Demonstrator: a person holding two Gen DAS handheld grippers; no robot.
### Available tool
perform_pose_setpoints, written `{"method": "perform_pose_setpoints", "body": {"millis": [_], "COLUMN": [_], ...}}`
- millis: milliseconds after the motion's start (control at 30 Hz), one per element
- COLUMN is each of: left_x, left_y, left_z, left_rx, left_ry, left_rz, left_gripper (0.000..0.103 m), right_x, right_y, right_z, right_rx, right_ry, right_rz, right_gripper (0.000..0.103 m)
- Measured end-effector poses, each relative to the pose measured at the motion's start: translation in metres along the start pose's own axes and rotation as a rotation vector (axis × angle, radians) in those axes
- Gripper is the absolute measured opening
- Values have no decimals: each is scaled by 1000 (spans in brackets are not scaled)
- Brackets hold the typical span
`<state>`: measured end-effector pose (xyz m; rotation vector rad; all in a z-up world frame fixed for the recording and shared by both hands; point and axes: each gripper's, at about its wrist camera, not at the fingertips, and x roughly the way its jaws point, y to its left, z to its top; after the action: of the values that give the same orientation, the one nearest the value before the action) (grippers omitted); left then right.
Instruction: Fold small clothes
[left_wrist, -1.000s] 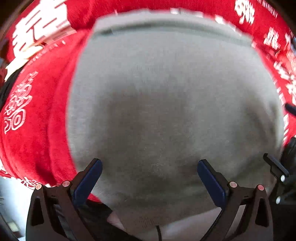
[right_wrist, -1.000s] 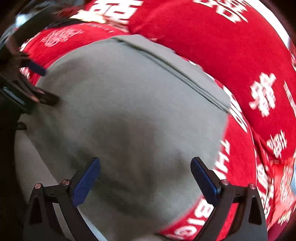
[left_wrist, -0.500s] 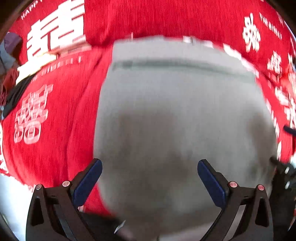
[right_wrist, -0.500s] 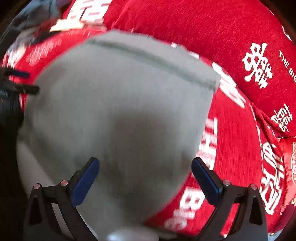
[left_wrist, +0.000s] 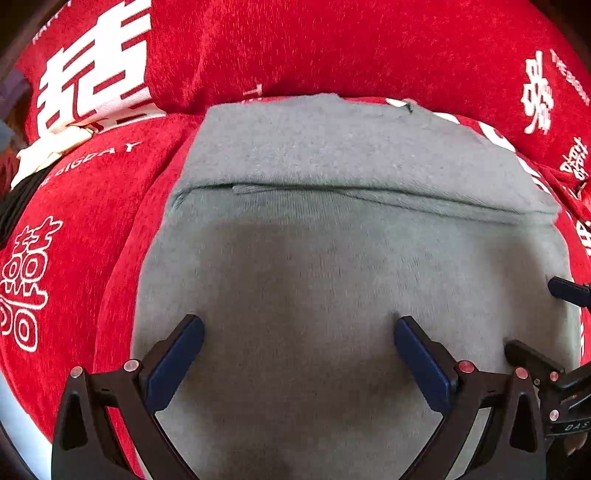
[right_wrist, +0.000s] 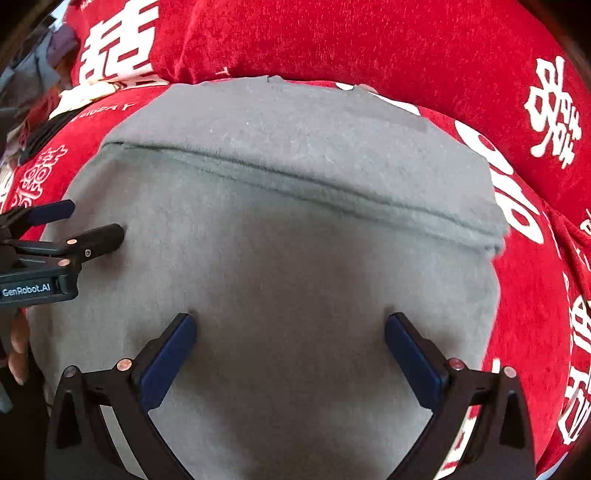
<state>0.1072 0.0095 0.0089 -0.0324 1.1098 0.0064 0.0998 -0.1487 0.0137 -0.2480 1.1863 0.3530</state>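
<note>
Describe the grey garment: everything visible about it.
The grey garment looks like soft, fleecy knit, plain and unprinted. It lies flat on the red cloth with white characters, with one layer folded over another, leaving a seam-like edge across the far part. Both the left gripper and the right gripper are open, fingertips down on it, gripping nothing.

Bright daylight, both views sharp in the middle. Each tool casts a soft, dark shadow across the grey garment (left_wrist: 332, 258) near its tips. Fisheye bending curves the red cover (right_wrist: 369, 37) toward black corners.
</note>
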Motion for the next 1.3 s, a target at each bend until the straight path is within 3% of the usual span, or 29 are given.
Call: {"method": "perform_pose_setpoints", "body": {"millis": [367,833,1100,1267,1300], "left_x": [-19,-37,-39,-35,-40], "left_y": [6,16,22,21,24], "left_z": [-39,-85,-109,-125,-129], "left_rx": [17,48,96,199,205], "left_ry": [-5,29,119,321,328], "left_rz": [-12,-29,-32,11,0], "left_gripper": [103,103,103,103,103], "right_x": [-34,-45,-45,-41,-43], "right_y": [9,19,24,30,30], "right_z": [-75,-119,-144,-151,-152], "right_rx": [-91,-179,-242,-306,-299], "right_ry": [-12,7,64,159,187], "right_rz": [-23,-86,-129,-201,-213], "right_gripper": [102,102,102,102,102]}}
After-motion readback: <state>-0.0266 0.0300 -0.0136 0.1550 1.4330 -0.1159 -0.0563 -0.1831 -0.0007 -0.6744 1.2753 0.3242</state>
